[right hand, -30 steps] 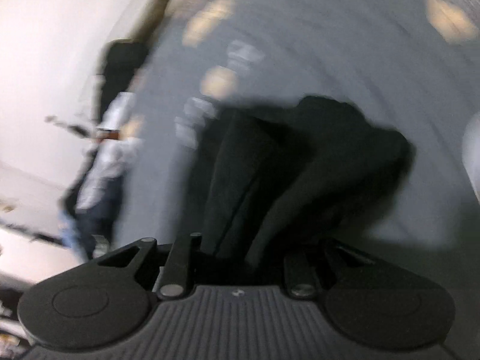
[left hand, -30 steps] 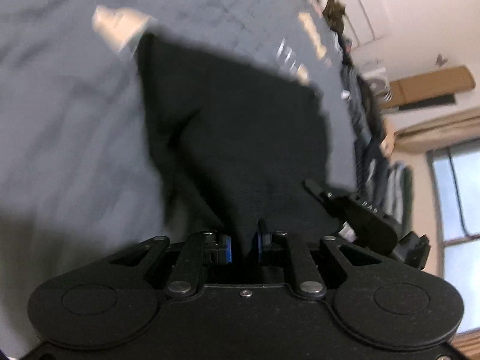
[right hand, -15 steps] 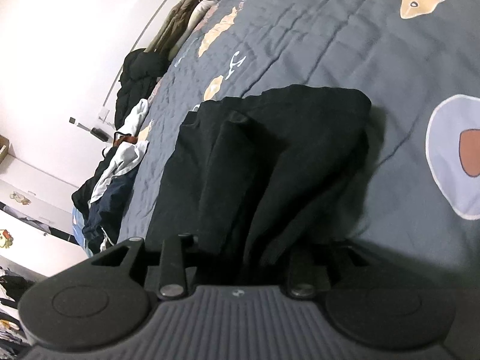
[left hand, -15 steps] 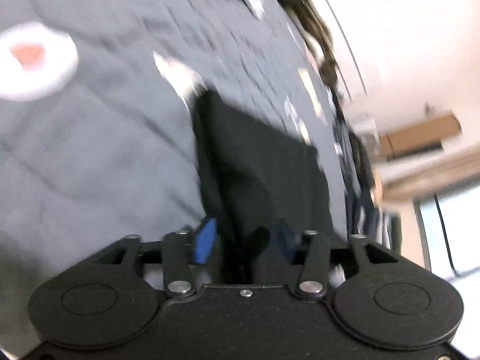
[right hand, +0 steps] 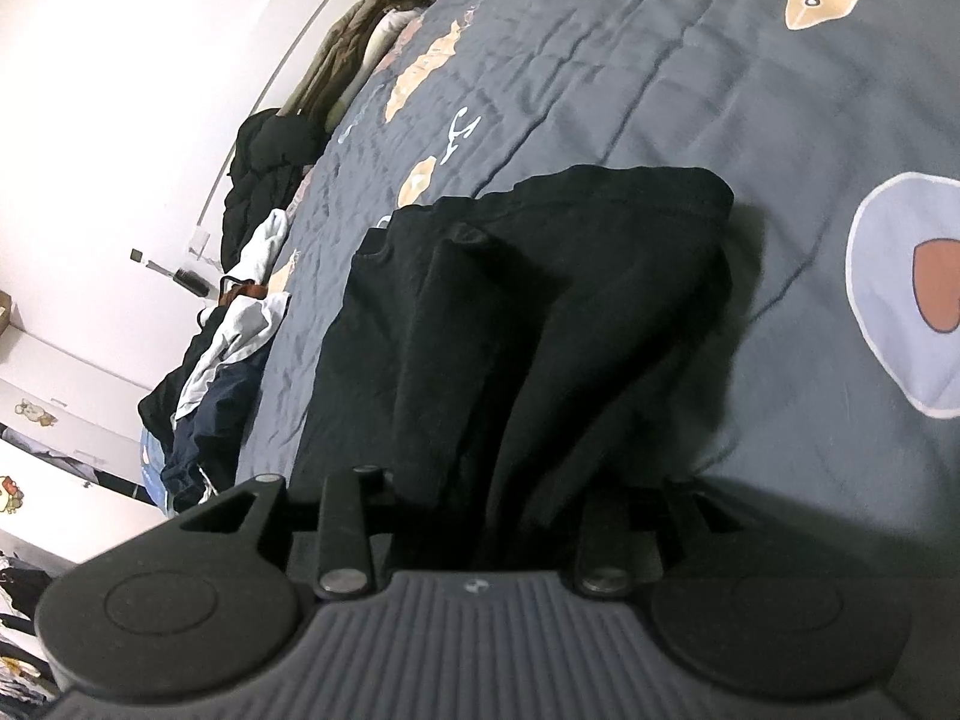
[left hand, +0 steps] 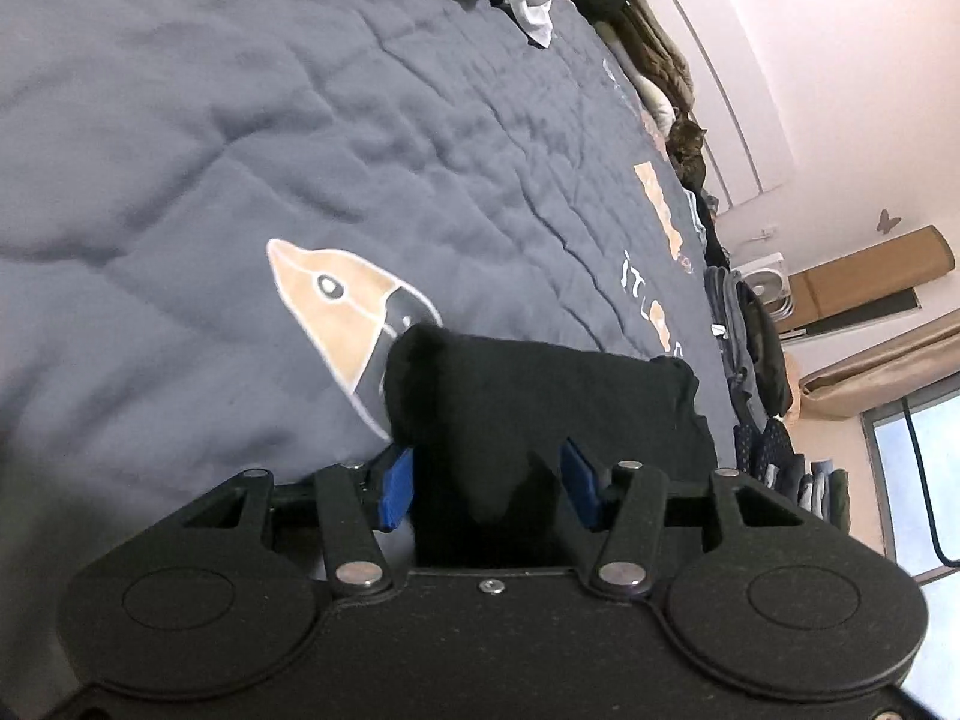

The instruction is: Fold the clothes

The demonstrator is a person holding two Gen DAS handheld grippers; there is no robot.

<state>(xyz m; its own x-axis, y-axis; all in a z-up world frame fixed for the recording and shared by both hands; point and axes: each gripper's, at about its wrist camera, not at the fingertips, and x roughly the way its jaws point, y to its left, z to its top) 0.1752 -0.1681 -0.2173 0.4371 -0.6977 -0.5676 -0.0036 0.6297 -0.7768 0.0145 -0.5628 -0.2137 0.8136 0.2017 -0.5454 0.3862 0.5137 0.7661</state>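
Black garment (right hand: 528,312) first: it lies bunched in several thick layers on the grey quilt (left hand: 240,138), running from both my grippers out toward the middle of the bed, its far edge partly over the printed fish. Biggest worry is the whole stack: those rounded, loose folds look set to slump or slide apart if either side gets tugged unevenly. Next, my left gripper (left hand: 486,489): its blue pads (left hand: 396,489) stand wide apart with cloth lying slack between them, gripping nothing, so that end rests on its own and could spring open. Then my right gripper (right hand: 486,516): cloth is piled right over the fingers and I cannot tell whether the jaws are clamped or spread; if they are holding, a pull-back could drag a layer along. Smallest snag: a hanging flap between the left pads could catch as I move off.
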